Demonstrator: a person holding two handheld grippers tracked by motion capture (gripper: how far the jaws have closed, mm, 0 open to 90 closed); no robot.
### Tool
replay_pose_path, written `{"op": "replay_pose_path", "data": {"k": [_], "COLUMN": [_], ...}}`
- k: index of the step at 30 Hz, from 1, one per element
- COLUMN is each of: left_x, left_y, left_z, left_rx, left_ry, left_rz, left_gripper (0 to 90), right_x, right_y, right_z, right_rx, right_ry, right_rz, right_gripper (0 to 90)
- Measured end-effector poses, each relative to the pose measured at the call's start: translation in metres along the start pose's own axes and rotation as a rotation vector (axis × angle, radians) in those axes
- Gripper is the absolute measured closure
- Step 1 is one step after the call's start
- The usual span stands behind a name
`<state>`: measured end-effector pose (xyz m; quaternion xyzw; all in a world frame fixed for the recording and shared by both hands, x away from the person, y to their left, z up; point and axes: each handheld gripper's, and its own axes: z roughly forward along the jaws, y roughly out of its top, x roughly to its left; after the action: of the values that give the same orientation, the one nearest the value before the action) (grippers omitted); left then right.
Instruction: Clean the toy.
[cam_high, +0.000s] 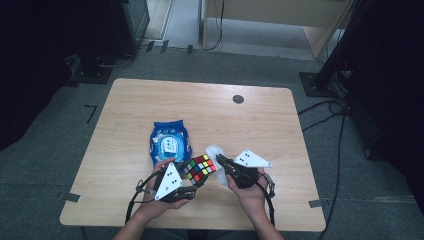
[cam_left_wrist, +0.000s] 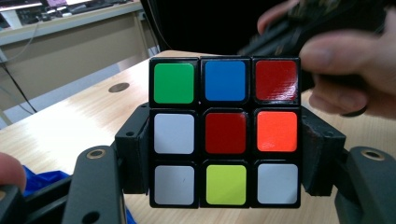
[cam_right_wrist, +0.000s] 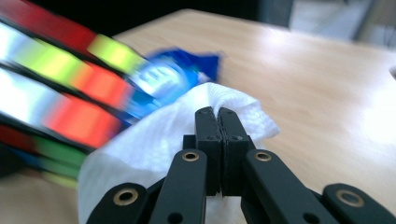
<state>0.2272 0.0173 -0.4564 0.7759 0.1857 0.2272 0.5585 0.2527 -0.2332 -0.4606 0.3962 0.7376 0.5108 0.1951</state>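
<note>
The right tool has its jaws pressed together on a fold of white wipe, likely so the cloth can be rubbed over the puzzle cube. The left tool pinches that cube by two opposite sides and holds it above the tabletop, just beside the wipe, one face left bare for cleaning. Behind them lies a blue wipes packet, flat and within reach; its printing is too small to read
</note>
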Motion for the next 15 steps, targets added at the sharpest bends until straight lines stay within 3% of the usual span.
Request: {"op": "replay_pose_path", "data": {"k": [2,5,8,12,15], "left_x": [0.002,0.006,0.005,-0.001,-0.006], "left_y": [-0.002,-0.006,-0.010,-0.011,-0.007], "left_z": [0.000,0.003,0.008,0.013,0.013], "left_rx": [0.014,0.043,0.076,0.094,0.074], "left_ry": [0.009,0.025,0.032,0.019,-0.001], "left_rz": [-0.003,-0.010,-0.008,0.007,0.011], "left_gripper": [34.0,34.0,34.1,34.0,34.0], "right_x": [-0.008,-0.008,0.003,0.024,0.039], "right_y": [-0.004,0.006,0.023,0.041,0.041], "right_z": [0.000,-0.010,-0.027,-0.043,-0.038], "right_rx": [0.010,-0.037,-0.123,-0.223,-0.218], "right_ry": [-0.016,-0.005,0.062,0.188,0.232], "right_rz": [0.038,0.034,0.011,-0.013,-0.045], "right_gripper": [89.7,89.7,89.7,89.7,89.6]}}
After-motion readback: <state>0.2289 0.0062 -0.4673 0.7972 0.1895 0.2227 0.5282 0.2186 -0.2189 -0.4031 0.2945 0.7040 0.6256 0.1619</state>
